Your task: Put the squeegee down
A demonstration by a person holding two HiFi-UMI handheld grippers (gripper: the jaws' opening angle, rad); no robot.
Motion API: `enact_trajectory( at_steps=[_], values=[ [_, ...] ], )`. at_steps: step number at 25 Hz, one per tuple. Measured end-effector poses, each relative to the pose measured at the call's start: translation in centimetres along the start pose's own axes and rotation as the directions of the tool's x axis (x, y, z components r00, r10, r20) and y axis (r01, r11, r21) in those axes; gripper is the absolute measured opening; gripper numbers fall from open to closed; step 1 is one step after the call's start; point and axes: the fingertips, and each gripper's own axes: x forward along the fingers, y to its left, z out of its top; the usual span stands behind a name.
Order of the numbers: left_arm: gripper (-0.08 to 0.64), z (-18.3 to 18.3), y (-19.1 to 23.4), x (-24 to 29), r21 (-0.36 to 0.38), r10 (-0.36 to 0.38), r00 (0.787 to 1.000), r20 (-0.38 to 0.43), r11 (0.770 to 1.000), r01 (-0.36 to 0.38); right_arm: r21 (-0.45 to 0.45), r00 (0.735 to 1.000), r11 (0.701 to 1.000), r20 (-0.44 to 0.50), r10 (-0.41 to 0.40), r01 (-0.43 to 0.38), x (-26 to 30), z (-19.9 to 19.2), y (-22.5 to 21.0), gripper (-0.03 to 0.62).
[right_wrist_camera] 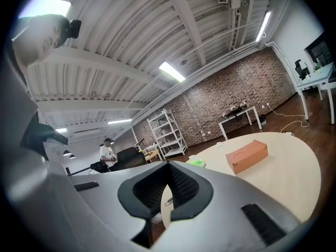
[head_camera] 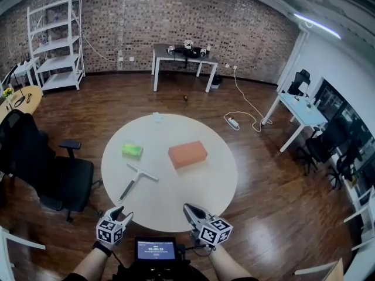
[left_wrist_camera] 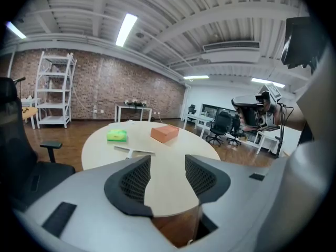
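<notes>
The squeegee (head_camera: 136, 178) lies flat on the round white table (head_camera: 176, 201), left of centre, handle pointing toward me; the left gripper view shows the squeegee (left_wrist_camera: 134, 151) ahead of the jaws. My left gripper (head_camera: 119, 215) hovers at the table's near edge, open and empty, about a hand's length short of the handle. In its own view the left gripper (left_wrist_camera: 168, 159) frames bare tabletop. My right gripper (head_camera: 190, 209) hangs over the near edge further right, shut with nothing held. The right gripper (right_wrist_camera: 168, 166) has its fingertips meeting.
A green box (head_camera: 132, 151) and an orange box (head_camera: 188, 154) sit further back on the table. A black office chair (head_camera: 58, 180) stands at the left. A small screen (head_camera: 155, 250) is below me. Desks, shelving (head_camera: 55, 40) and a floor cable (head_camera: 240, 122) lie beyond.
</notes>
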Motion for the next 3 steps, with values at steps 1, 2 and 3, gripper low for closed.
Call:
enact_trajectory(
  at_steps=[1, 2, 3],
  values=[
    [0.218, -0.03, -0.08, -0.11, 0.002, 0.001, 1.0, -0.002, 1.0, -0.001, 0.001, 1.0, 1.0, -0.001, 0.001, -0.001, -0.12, -0.04, 0.07, 0.017],
    [0.218, -0.02, -0.18, -0.22, 0.004, 0.003, 1.0, -0.003, 1.0, -0.003, 0.001, 1.0, 1.0, -0.002, 0.002, -0.002, -0.26, -0.07, 0.12, 0.017],
    [0.218, 0.0, -0.28, -0.33, 0.006, 0.004, 1.0, -0.005, 1.0, -0.004, 0.002, 1.0, 1.0, -0.004, 0.002, -0.002, -0.4, -0.08, 0.17, 0.017]
  ],
)
